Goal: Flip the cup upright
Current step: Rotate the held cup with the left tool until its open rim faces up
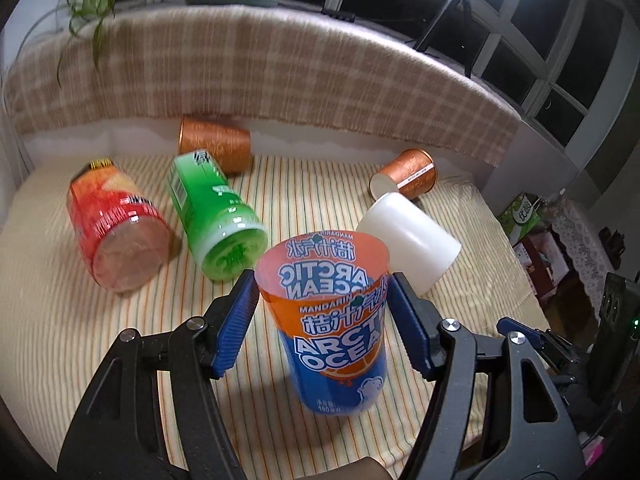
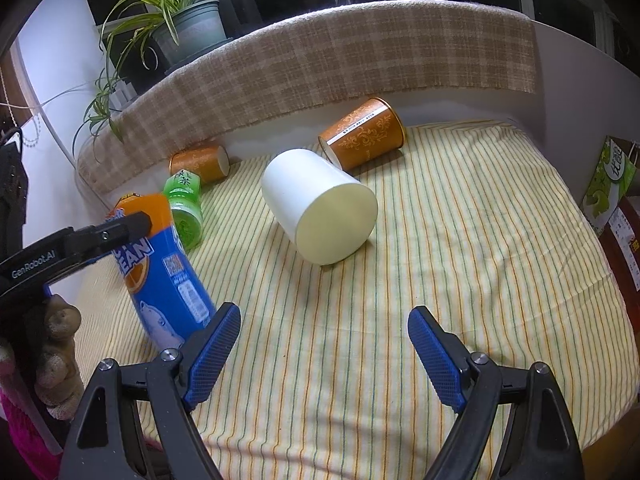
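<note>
An orange and blue "Arctic Ocean" cup (image 1: 338, 336) stands upright, mouth up, on the striped cloth (image 1: 280, 192). My left gripper (image 1: 322, 300) has a blue pad on each side of its upper part, close to or touching it. The cup also shows at the left of the right wrist view (image 2: 168, 276), slightly tilted, with the left gripper's finger against its top. My right gripper (image 2: 324, 328) is open and empty above bare cloth near the front.
Lying on their sides are a white cup (image 1: 408, 240), a green cup (image 1: 216, 216), a red cup (image 1: 116, 228) and two copper cups (image 1: 216, 144) (image 1: 408, 174). A checked padded backrest (image 1: 280, 68) runs behind. A potted plant (image 2: 188, 24) stands beyond it.
</note>
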A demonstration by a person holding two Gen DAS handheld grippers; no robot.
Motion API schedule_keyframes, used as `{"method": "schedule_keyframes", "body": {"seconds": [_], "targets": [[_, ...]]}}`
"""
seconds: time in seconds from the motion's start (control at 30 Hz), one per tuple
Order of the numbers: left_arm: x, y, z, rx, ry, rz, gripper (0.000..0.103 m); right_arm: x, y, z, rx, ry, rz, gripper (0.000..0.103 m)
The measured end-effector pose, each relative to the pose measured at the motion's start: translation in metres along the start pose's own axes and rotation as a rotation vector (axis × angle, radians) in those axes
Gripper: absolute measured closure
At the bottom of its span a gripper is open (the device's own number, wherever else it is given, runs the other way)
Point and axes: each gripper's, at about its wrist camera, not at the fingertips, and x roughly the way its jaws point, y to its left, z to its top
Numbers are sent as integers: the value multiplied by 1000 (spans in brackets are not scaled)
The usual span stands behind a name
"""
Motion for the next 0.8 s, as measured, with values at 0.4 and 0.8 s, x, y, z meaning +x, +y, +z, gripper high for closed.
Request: {"method": "schedule_keyframes", "body": {"seconds": [0.4, 0.8], "targets": [[-8, -16, -4, 65, -48, 45, 35, -5, -4, -1, 12, -10, 1, 15], [-4, -28, -9, 110, -43, 55, 35, -7, -6, -2, 13, -10, 2, 15]]}}
